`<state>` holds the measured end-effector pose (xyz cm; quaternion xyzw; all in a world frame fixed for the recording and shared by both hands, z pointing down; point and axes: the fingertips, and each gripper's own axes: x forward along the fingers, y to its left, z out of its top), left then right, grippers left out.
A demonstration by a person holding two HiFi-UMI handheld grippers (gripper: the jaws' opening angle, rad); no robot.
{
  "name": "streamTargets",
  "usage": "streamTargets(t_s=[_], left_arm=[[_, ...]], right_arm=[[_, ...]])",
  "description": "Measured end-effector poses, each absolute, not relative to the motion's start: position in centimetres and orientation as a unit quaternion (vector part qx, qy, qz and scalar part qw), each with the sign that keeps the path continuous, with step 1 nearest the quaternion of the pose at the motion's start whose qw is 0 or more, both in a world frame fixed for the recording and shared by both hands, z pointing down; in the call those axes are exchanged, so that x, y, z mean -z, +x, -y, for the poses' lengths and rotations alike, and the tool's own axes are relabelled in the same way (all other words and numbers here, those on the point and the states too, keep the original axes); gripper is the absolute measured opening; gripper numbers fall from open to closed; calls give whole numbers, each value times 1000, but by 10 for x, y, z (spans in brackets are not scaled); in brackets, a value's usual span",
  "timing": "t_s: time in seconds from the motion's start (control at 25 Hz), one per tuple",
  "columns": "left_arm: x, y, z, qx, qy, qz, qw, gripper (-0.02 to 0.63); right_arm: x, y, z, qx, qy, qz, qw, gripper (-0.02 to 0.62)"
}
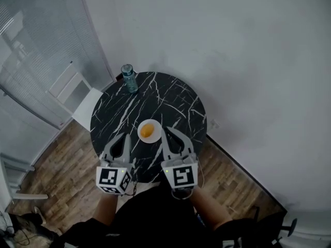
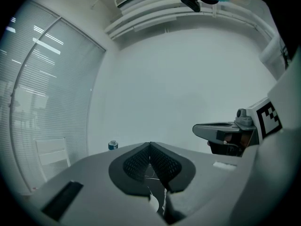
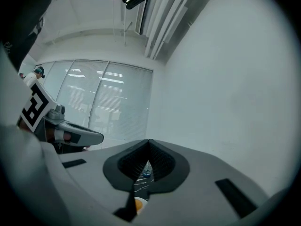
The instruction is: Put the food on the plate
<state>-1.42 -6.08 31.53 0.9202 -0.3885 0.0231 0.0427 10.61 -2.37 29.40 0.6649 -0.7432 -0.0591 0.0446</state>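
A small white plate [image 1: 148,132] sits on the round black marble table [image 1: 176,99], near its front edge. An orange piece of food [image 1: 147,130] lies on the plate. My left gripper [image 1: 124,137] hovers just left of the plate and my right gripper [image 1: 167,132] just right of it, both above the table's front edge. Each is shut with nothing held. In the left gripper view the jaws [image 2: 150,145] meet at the tip. Below the closed jaws [image 3: 149,141] in the right gripper view, the plate [image 3: 141,206] and food [image 3: 138,204] peek out.
A blue-capped water bottle [image 1: 128,78] stands at the table's far left edge. A white chair [image 1: 70,84] is against the blinds on the left. Wooden floor surrounds the table and a white wall rises behind it.
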Motion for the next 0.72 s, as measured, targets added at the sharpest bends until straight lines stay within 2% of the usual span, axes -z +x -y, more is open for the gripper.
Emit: streamTargets(t_s=[0.72], left_arm=[[-322,-16,80,-23,908,415,55,0]], right_arm=[[-304,129,41,47,664,744,48,-5]])
